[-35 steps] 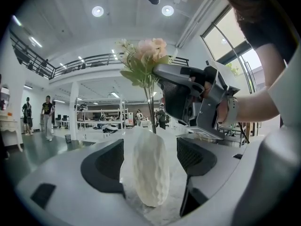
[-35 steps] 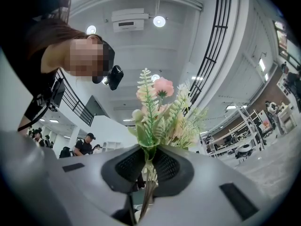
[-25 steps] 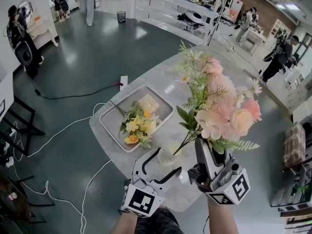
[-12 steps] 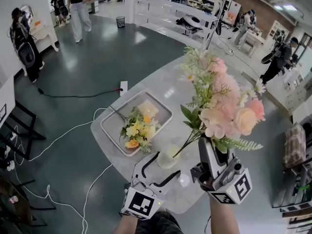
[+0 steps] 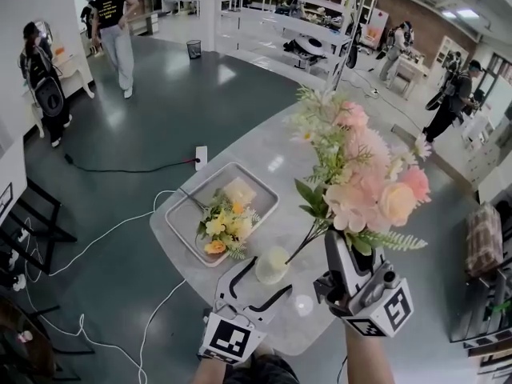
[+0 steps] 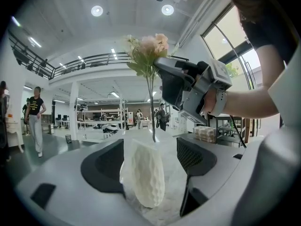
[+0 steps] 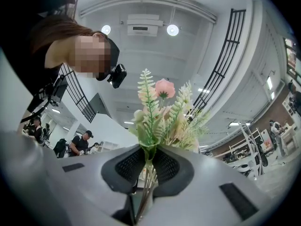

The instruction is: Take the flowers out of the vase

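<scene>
Bouquet raised | right tongs clamp stems | left tongs agape astride dimpled vase

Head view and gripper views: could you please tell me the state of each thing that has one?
pink bouquet, held up, lowest stem at the vase mouth
vase, upright on the table, between open jaws
yellow bouquet, lying on the tray
left gripper, open around the vase
right gripper, shut on the pink bouquet's stems

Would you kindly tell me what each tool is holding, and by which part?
The right tool clamps the pink artificial flower bouquet by its green stems. The open left tool flanks the white textured vase, gripping nothing.
</scene>
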The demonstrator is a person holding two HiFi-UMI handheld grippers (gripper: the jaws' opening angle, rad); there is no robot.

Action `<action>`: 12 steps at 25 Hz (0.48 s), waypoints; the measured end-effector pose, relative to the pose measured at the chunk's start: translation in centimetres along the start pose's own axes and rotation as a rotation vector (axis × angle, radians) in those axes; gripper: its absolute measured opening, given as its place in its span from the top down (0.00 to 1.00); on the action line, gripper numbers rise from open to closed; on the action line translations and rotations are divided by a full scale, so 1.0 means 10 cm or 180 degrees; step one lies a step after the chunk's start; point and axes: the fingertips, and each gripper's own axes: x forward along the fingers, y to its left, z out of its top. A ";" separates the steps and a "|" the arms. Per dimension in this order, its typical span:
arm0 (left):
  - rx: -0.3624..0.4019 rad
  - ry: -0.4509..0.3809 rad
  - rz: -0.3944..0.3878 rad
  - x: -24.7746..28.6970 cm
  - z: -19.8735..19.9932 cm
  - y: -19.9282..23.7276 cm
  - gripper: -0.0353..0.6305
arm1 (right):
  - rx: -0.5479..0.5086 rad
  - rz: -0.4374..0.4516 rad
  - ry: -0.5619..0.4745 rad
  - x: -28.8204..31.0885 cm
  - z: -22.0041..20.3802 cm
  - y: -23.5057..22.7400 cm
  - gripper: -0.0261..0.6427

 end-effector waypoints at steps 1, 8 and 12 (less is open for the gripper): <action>0.0009 0.0002 -0.0001 -0.01 0.00 0.01 0.43 | -0.0008 -0.0001 -0.0009 0.00 0.01 0.01 0.88; 0.0072 -0.0060 0.0030 -0.06 0.12 0.08 0.43 | -0.0051 -0.0010 -0.0006 0.02 0.03 0.03 0.88; 0.0055 -0.0133 0.0003 -0.08 0.17 0.10 0.43 | -0.0044 -0.0025 0.0003 0.03 0.04 0.06 0.88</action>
